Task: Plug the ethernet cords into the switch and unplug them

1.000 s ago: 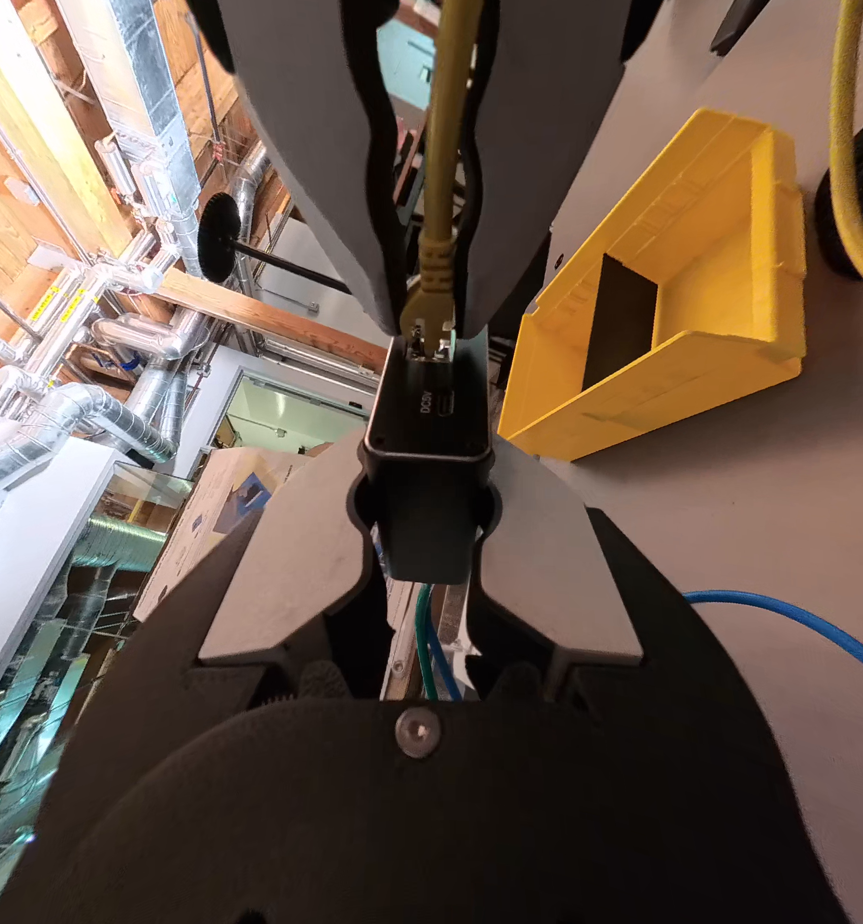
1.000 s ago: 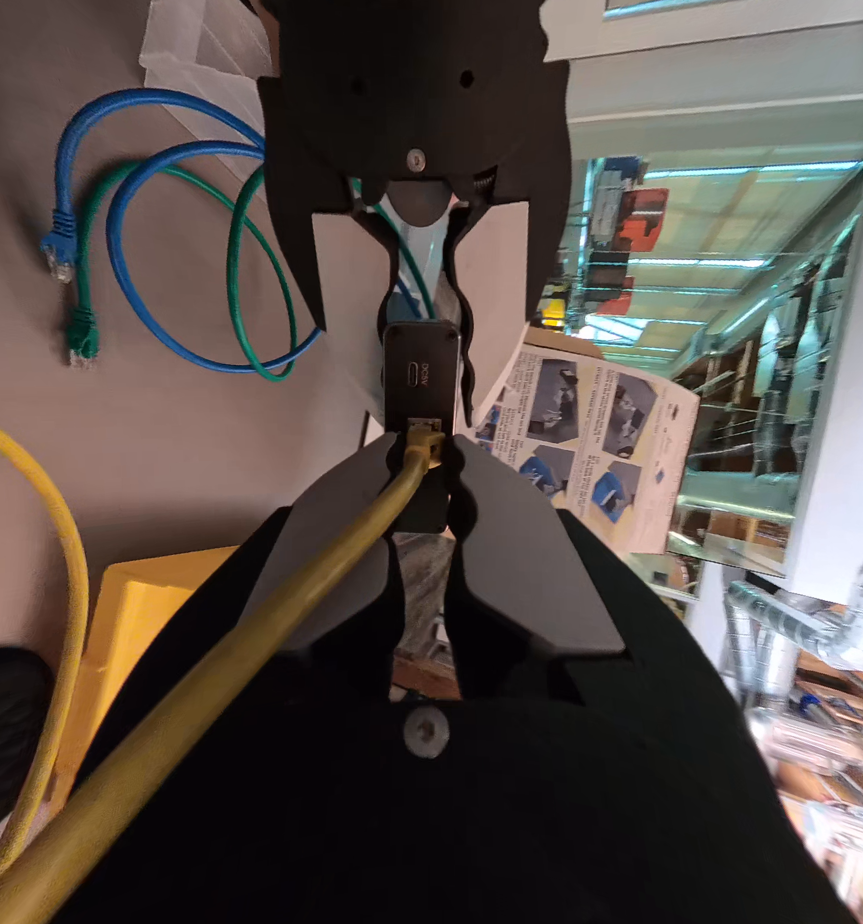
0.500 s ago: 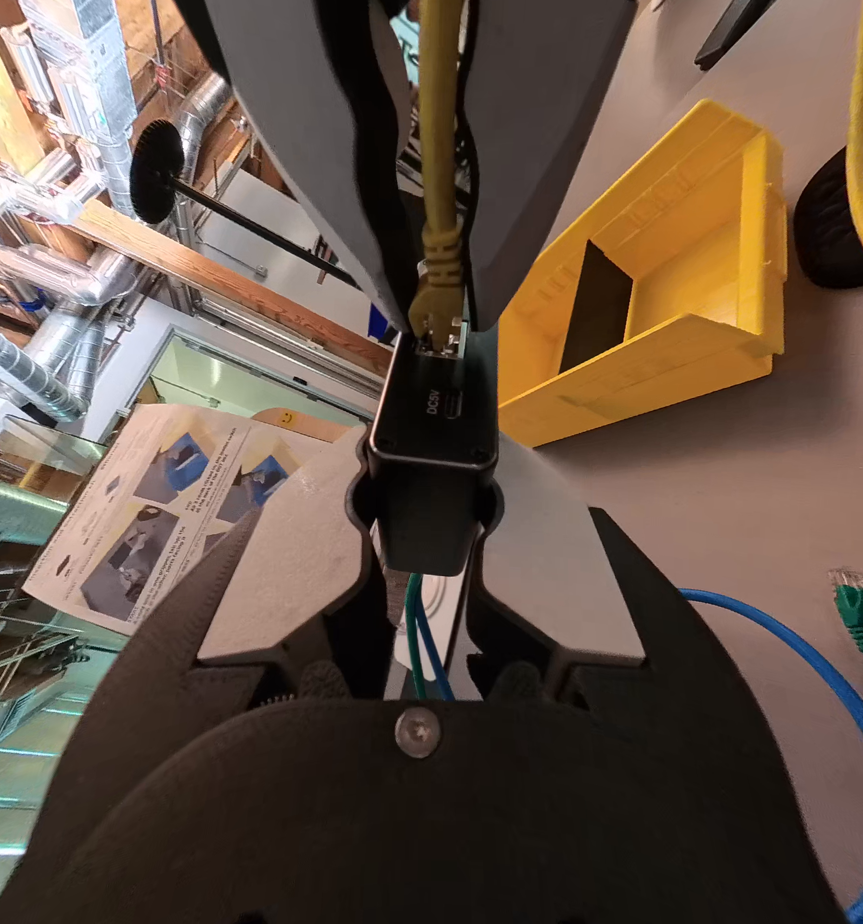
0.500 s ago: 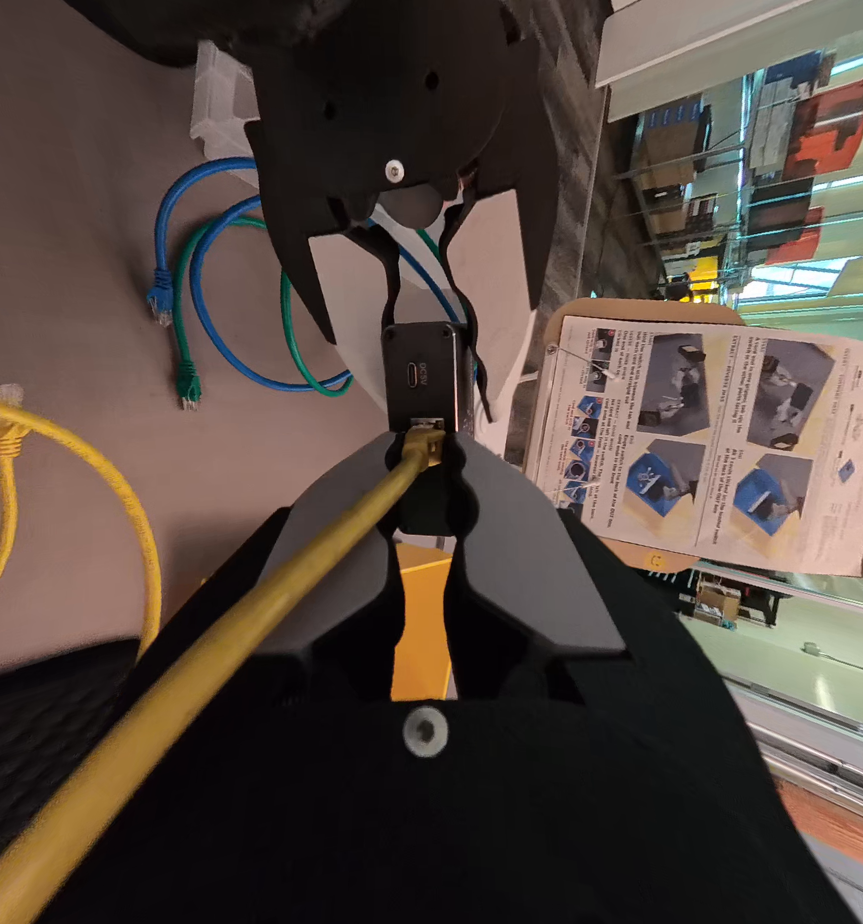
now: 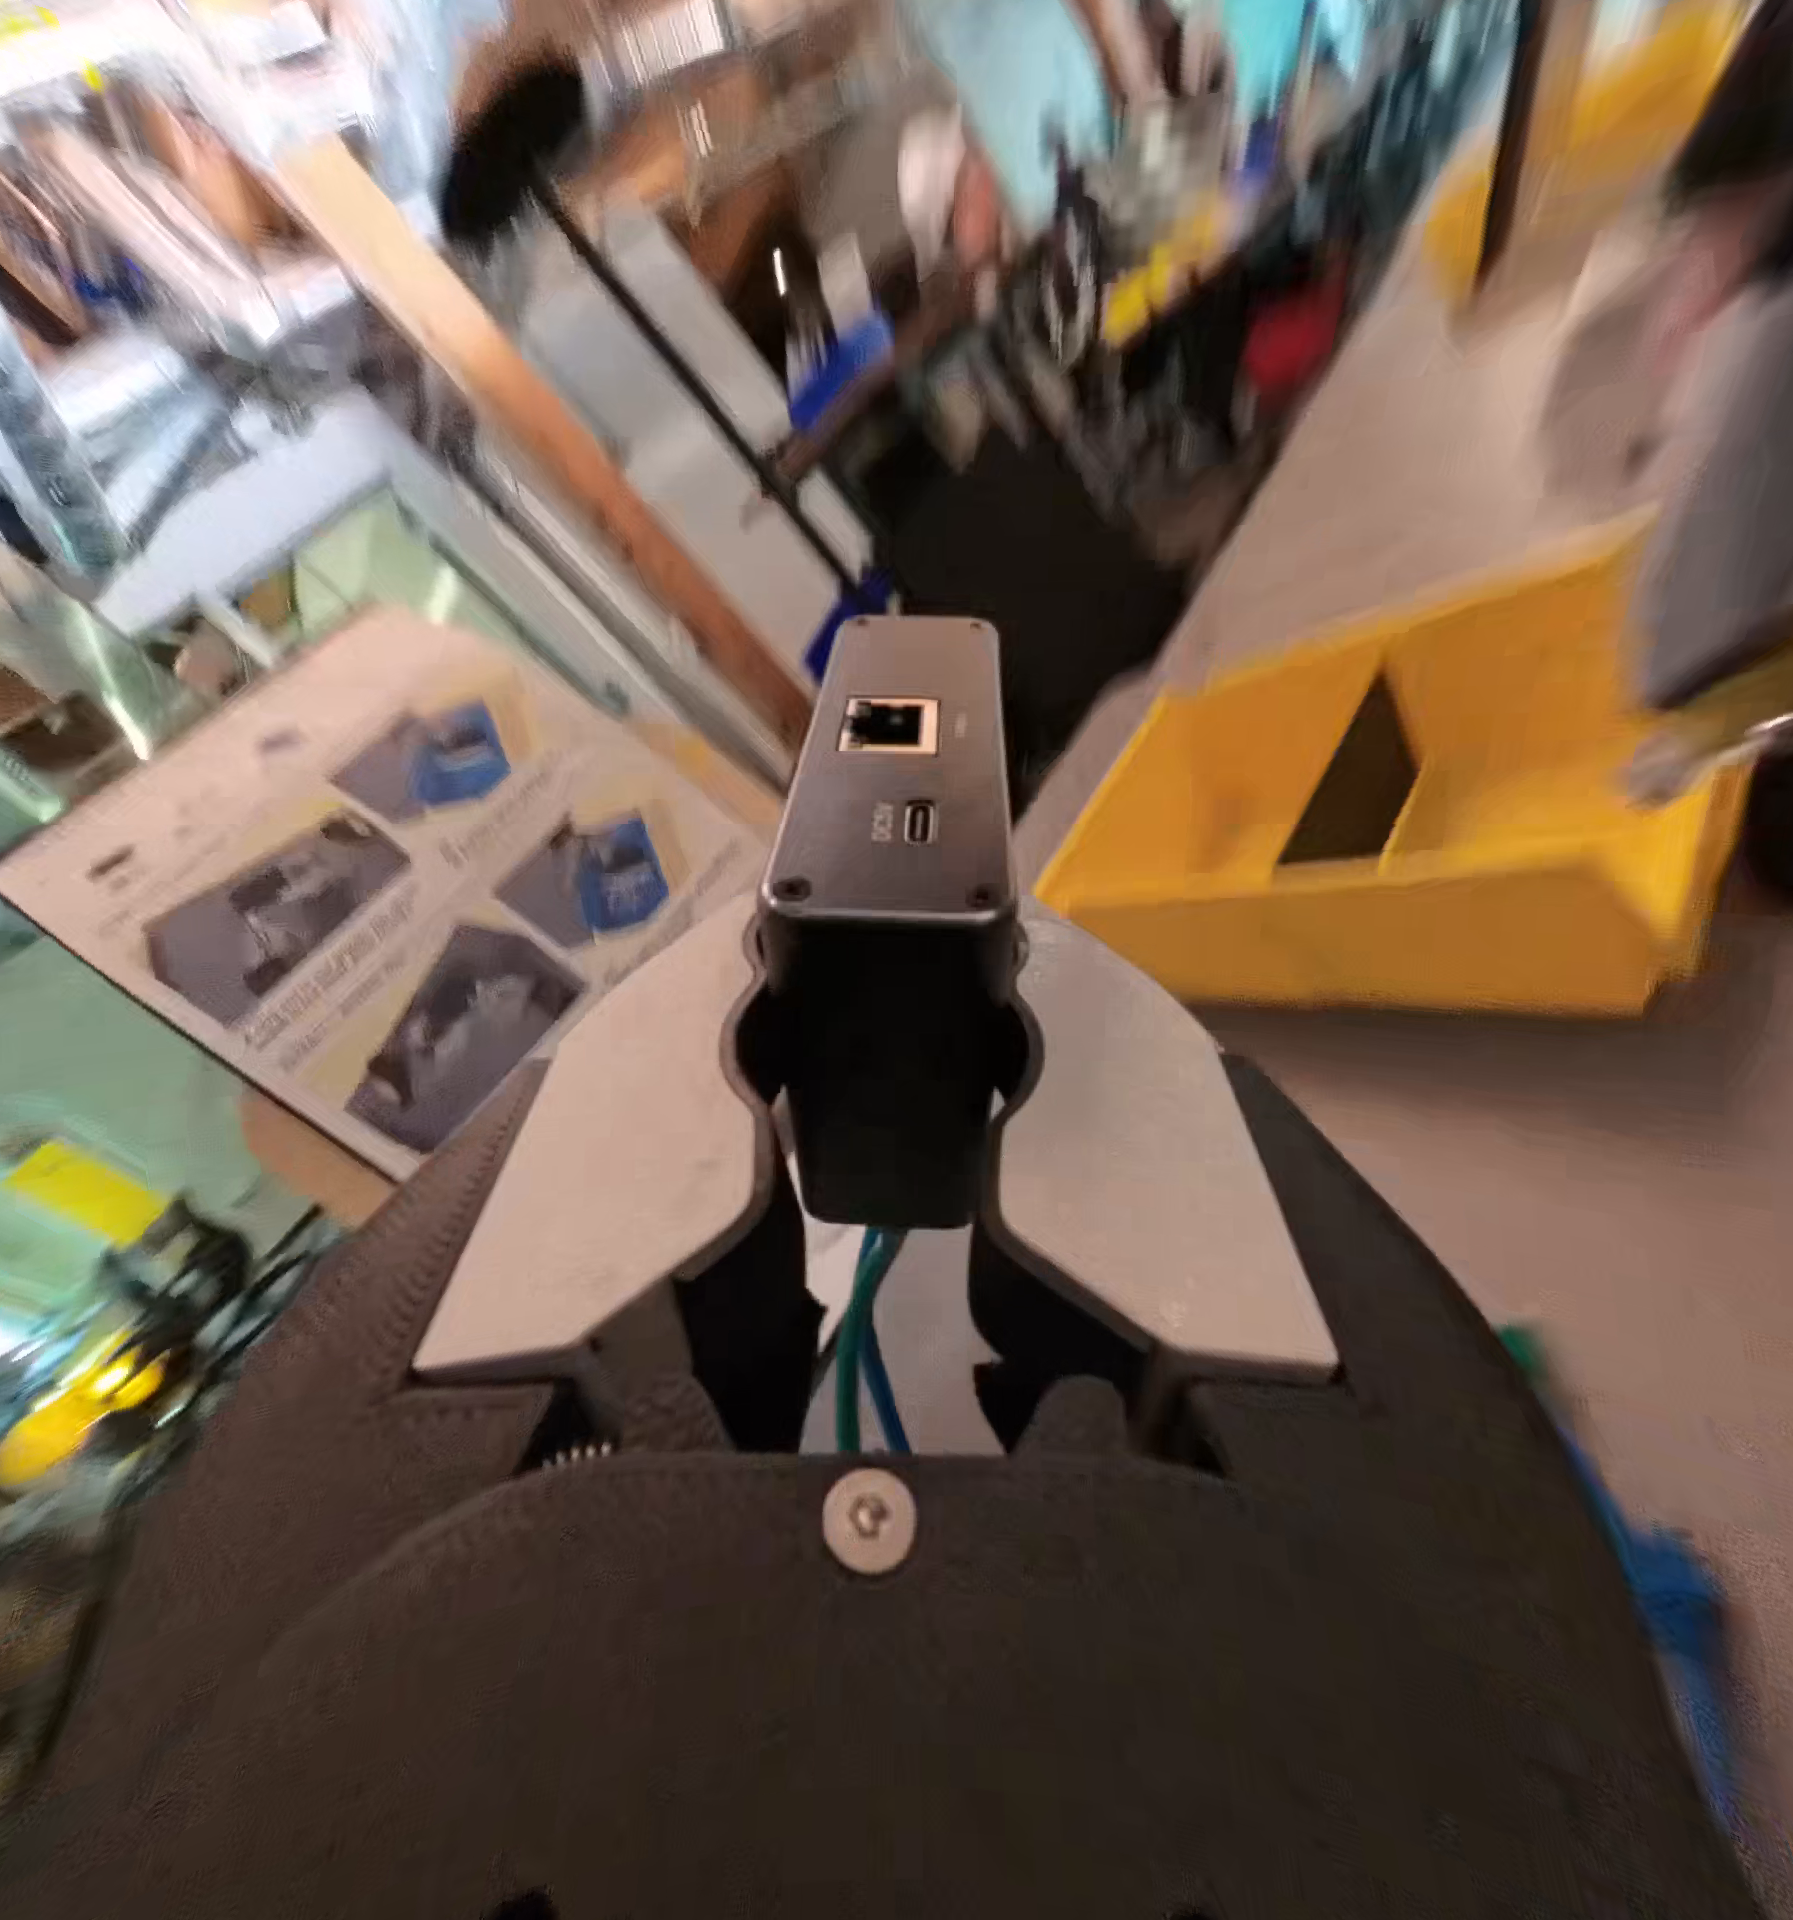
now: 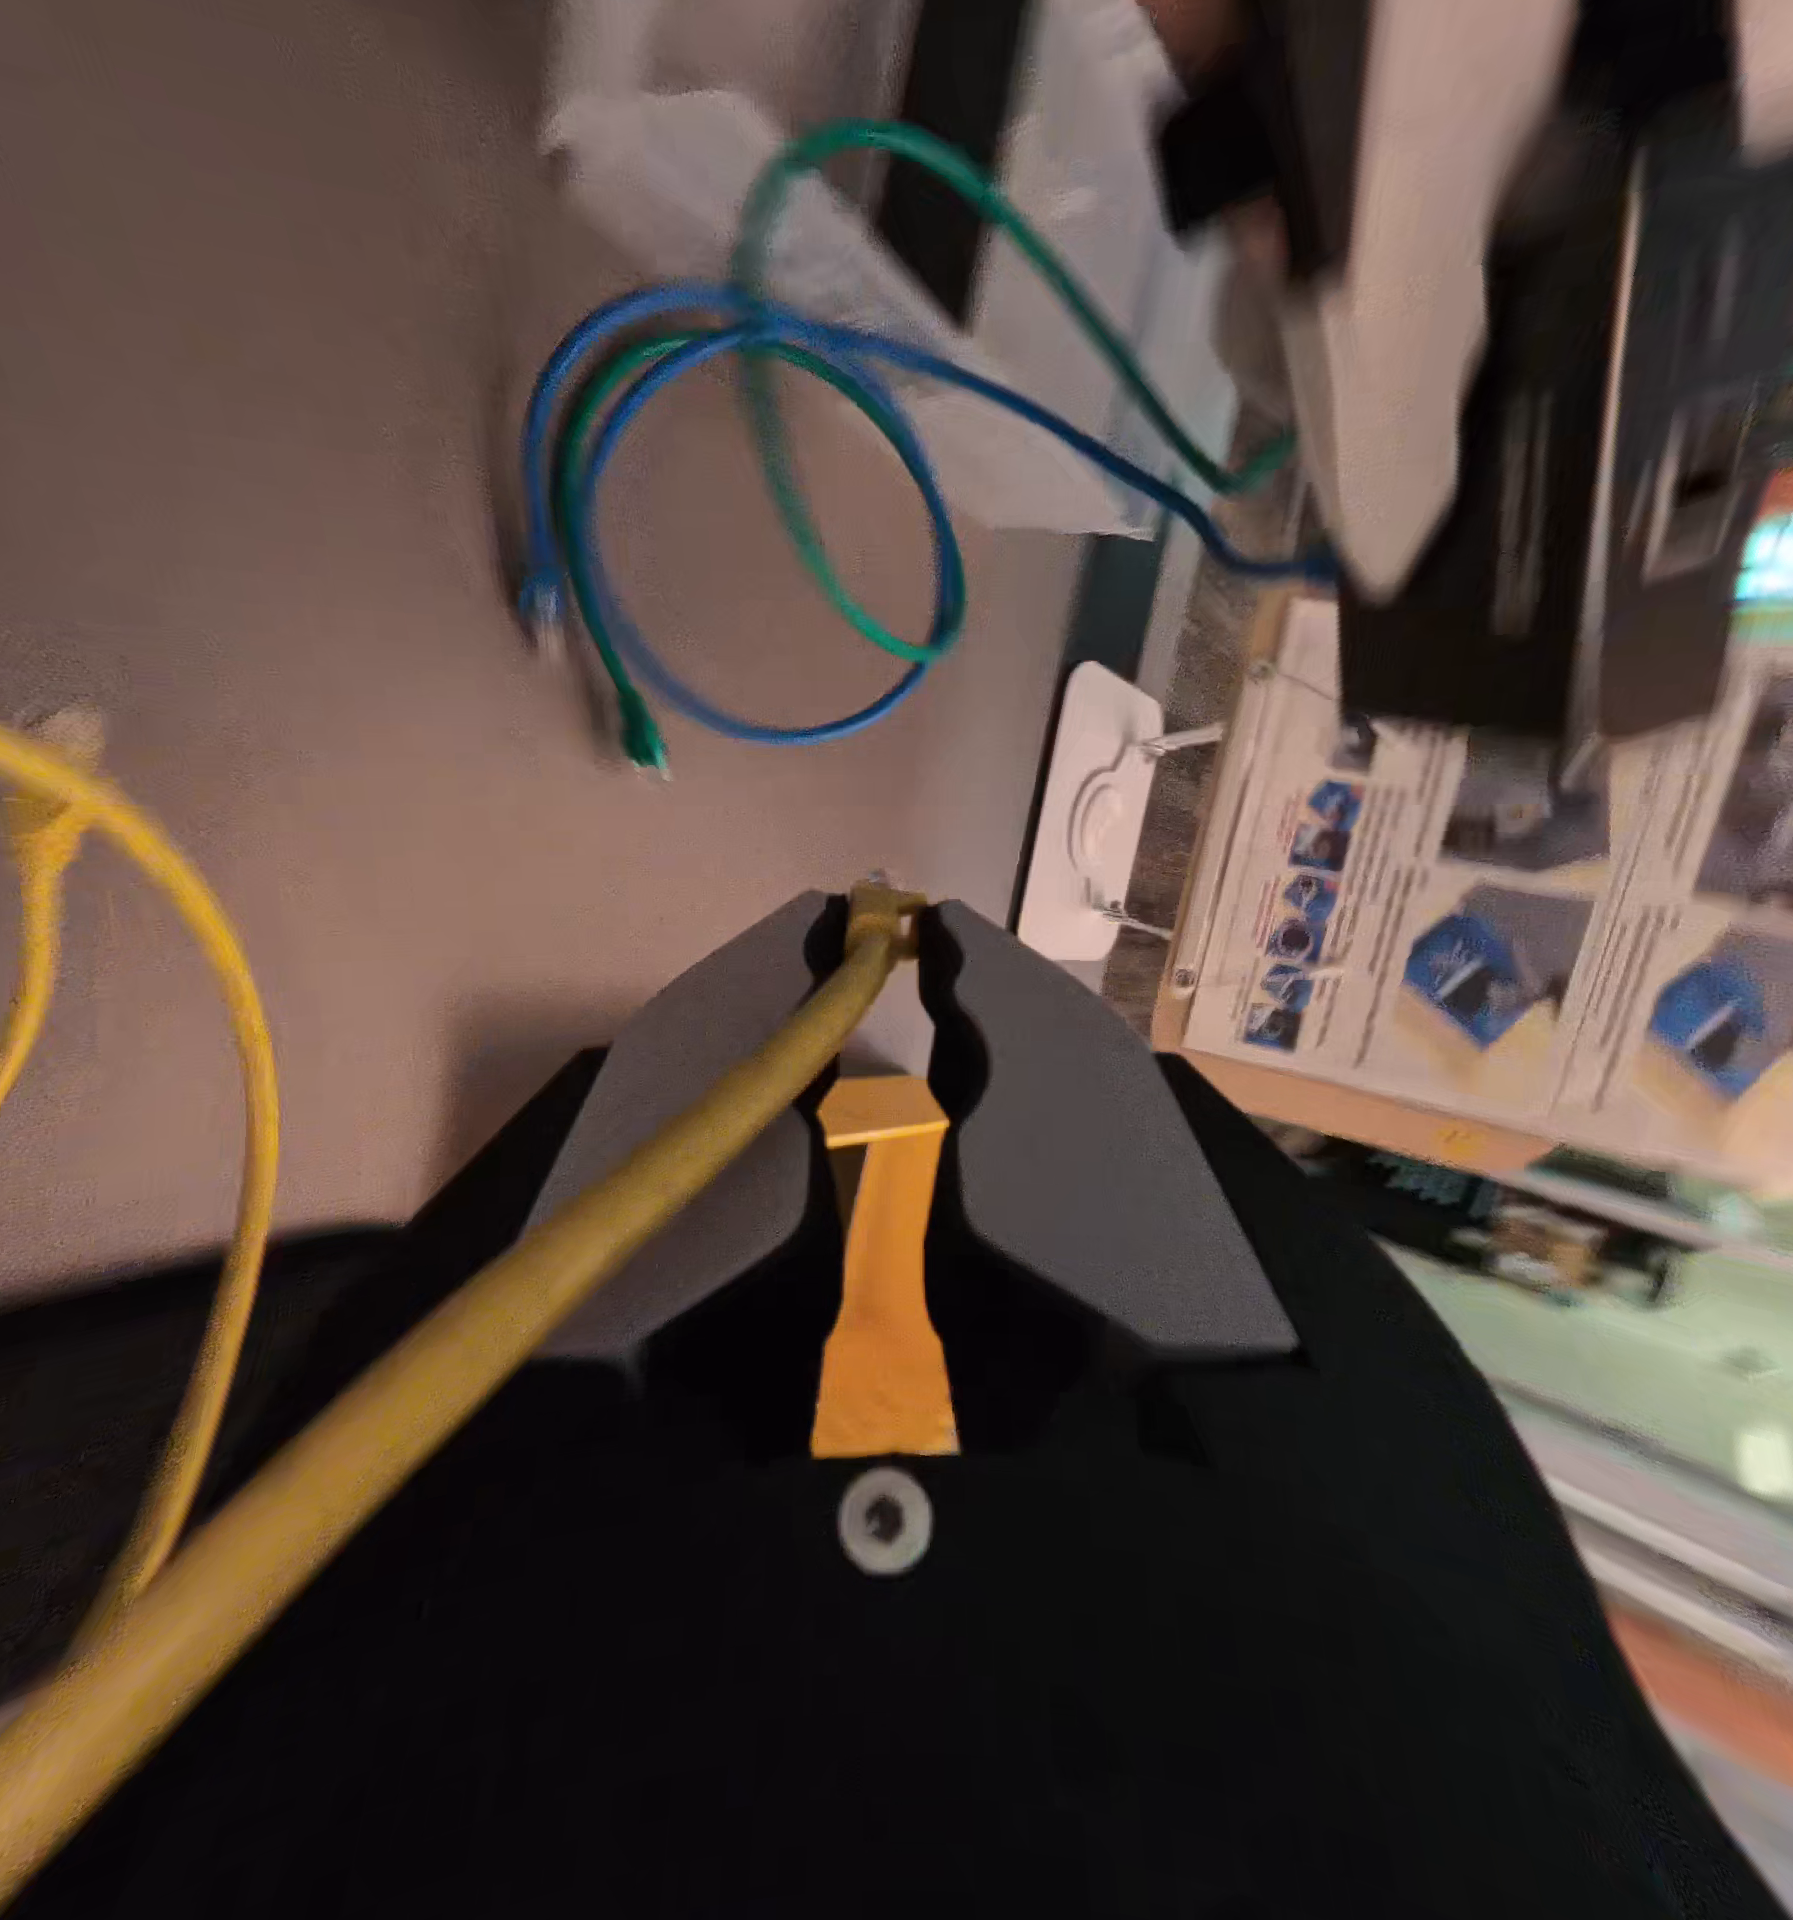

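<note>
My left gripper [image 5: 887, 997] is shut on a black switch [image 5: 887, 831] and holds it above the table. The ethernet port [image 5: 887, 724] on the switch's facing end is empty. A green cord and a blue cord [image 5: 876, 1340] leave its hidden rear end. My right gripper [image 6: 884, 914] is shut on the plug of a yellow cord [image 6: 663, 1143], away from the switch. The yellow cord trails back to the left over the table. The left gripper with the switch shows blurred at upper right in the right wrist view [image 6: 1474, 582]. The right gripper is a blur at the right edge of the left wrist view [image 5: 1723, 623].
A yellow bin [image 5: 1391, 914] stands on the grey table [image 5: 1494, 1195]. The blue and green cords loop on the table [image 6: 767, 520], their free plugs lying loose. A printed poster [image 6: 1494, 883] stands past the table edge. A black object [image 6: 40, 1403] lies by the yellow cord.
The yellow plug has come out of the switch's port. The two grippers have pulled apart, and both views are blurred by motion.
</note>
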Demonstrator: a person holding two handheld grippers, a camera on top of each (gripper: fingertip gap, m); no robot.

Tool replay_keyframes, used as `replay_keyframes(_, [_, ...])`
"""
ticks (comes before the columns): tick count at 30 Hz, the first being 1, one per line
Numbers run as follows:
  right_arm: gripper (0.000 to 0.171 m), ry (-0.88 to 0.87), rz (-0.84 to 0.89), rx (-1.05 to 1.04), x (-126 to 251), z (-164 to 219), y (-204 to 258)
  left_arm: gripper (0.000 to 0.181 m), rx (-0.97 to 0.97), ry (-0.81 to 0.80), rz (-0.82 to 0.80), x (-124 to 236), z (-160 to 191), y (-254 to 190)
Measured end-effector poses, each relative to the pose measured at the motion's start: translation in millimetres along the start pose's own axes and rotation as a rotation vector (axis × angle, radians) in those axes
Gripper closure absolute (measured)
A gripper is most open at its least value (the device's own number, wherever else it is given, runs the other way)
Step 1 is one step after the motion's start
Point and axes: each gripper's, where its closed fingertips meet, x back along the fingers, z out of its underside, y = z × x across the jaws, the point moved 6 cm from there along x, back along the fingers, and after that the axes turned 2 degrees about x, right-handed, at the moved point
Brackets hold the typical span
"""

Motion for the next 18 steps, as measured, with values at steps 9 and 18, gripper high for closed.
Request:
replay_keyframes(9, [0.157,0.269,0.280,-0.292,60,100,-114,0.145,0.070,-0.098,-0.056,37,-16,32])
replay_keyframes(18, [0.156,0.575,0.196,-0.441,56,195,-147,0.145,0.098,-0.096,-0.005,26,-16,23])
